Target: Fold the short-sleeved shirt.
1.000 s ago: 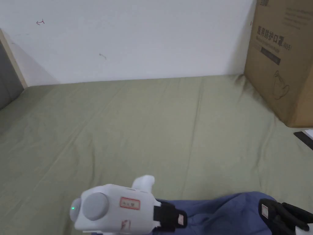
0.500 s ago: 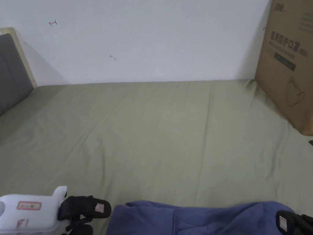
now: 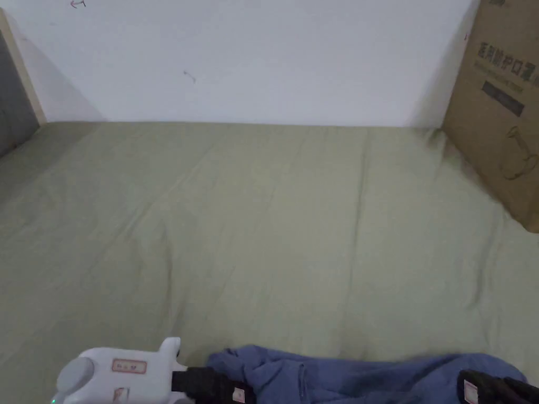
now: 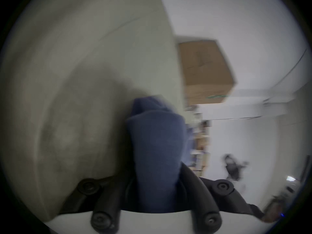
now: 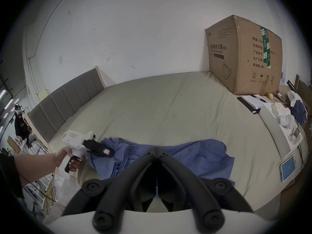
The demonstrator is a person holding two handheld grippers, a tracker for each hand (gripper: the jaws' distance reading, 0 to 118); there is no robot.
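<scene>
1. The short-sleeved shirt (image 3: 363, 376), blue and crumpled, lies bunched along the near edge of the bed (image 3: 273, 221), which is covered by an olive-green sheet with shallow creases.
2. A plain white wall (image 3: 263, 58) runs behind the bed. A grey padded headboard (image 5: 67, 99) stands at its left end.
3. A large cardboard box (image 5: 244, 55) sits on the far right corner of the bed against the wall, closed and taped with green tape; its contents are hidden.
4. In the right gripper view, a phone (image 5: 287, 169), a notebook with a pen, and a white tray of small items lie along the bed's right side; what the items are I cannot tell.
5. The left gripper (image 3: 231, 390), held in a hand (image 5: 67, 158), has its fingers pinching a fold of the shirt at its left end; the left gripper view shows blue cloth running between them.
6. The right gripper (image 5: 157, 150) sits over the shirt's middle-right part, its fingers pressed together at the tips; whether cloth is caught between them I cannot tell.
7. Another person (image 5: 20, 122) stands far off at the left of the room.
</scene>
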